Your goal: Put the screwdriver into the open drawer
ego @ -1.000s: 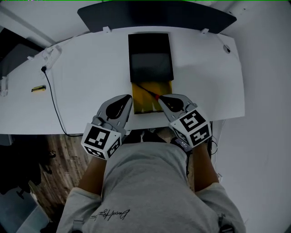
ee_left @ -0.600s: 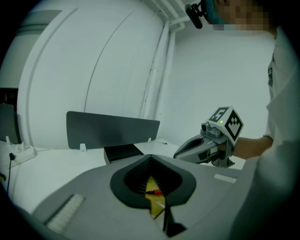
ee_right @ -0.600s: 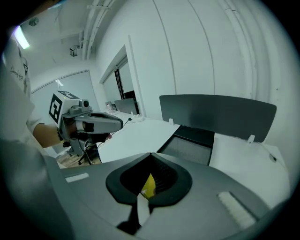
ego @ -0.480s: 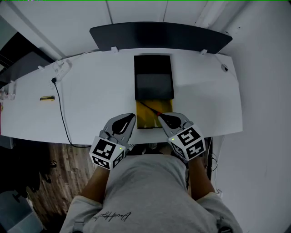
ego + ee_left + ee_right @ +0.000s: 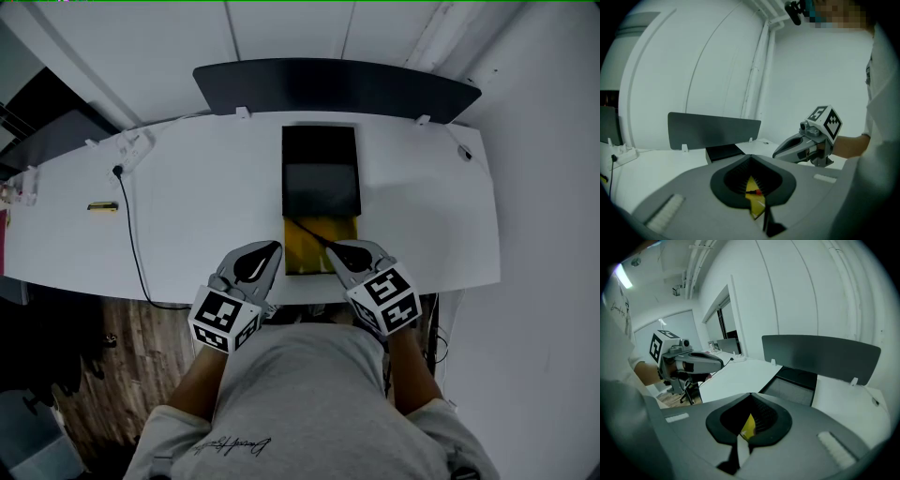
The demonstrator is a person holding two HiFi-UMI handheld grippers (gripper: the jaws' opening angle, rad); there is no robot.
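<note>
where the screwdriver (image 5: 312,235) lies: slantwise on the yellow floor of the open drawer (image 5: 292,263), just ahead of my two tools and between them, its near end close beside the tip of my right one.
left gripper (image 5: 271,250): jaws pressed together on nothing; through the gap behind the tips i see only yellow drawer and a short dark stretch of the screwdriver with a red mark.
right gripper (image 5: 337,251): jaws likewise brought together, nothing pinched; only yellow shows behind its tips.
position of tools: both held low at the near edge of the desk (image 5: 187,206), one to each side of the drawer front, apart from each other.
beyond the drawer: a black cabinet (image 5: 321,150) from which it slides toward me.
task status, by judgement: placement looks done, the screwdriver lying inside the drawer walls and free of both tools.
handling, by judgement: light, stiff, thin; the dark shaft is likely slick and prone to roll.
where to take hold: across the thicker part near the red mark, jaws square to its length.
</note>
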